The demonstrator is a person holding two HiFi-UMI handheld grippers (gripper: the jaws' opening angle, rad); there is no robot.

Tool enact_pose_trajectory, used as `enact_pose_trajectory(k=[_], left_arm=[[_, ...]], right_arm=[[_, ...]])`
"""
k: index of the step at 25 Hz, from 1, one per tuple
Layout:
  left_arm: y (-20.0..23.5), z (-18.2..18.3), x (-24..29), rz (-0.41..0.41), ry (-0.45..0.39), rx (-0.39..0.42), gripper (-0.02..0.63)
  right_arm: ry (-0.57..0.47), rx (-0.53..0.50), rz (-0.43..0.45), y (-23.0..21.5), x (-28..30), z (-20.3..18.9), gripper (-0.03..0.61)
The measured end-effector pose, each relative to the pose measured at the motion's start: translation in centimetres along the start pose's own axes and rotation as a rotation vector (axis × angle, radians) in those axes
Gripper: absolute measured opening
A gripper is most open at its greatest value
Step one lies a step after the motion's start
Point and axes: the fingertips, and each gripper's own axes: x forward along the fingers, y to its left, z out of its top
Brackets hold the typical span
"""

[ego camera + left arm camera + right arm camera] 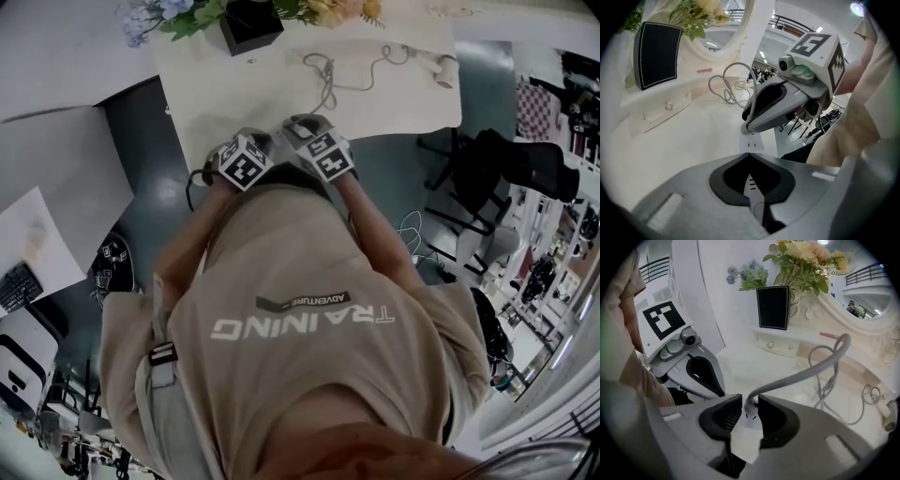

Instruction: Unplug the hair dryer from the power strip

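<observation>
Jaws of the right gripper [750, 409] pinch the white plug [748, 418] of the hair dryer, and its grey cord [797, 376] arches up from between them. Just beside it, the left gripper [750, 161] is drawn almost together on the white power strip [752, 143], which runs edge-on between its pads. Both tools are at the near edge of a white dressing table [394, 112], where the person's torso [300, 309] blocks the head view of the jaws. The cord loops across the tabletop to the hair dryer [444, 69], lying well apart at the right end. A black vase [249, 24] of flowers stands at the back.
</observation>
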Motion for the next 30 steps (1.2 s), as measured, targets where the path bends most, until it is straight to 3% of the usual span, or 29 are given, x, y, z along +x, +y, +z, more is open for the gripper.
enact_pose_trajectory(k=[13,21,26,30], left_arm=[[-0.3,0.4,0.7,0.125,0.062,-0.021,-0.002],[-0.6,0.3,0.4,0.142,0.059,-0.042,-0.002],[-0.6,0.4,0.3,0.150,0.056,-0.039,-0.002],[-0.5,0.2,0.1,0.150,0.041,-0.093,-0.002]], right_arm=[[0.017,-0.194,0.062,-0.2,-0.5,-0.2,0.069],[-0.023,-0.195,0.094,0.4,-1.3,-0.1,0.066],[-0.122,-0.126,0.083,-0.4,-3.4,2.4,0.066],[-0.186,-0.093,0.117,-0.9,-5.9,3.7,0.066]])
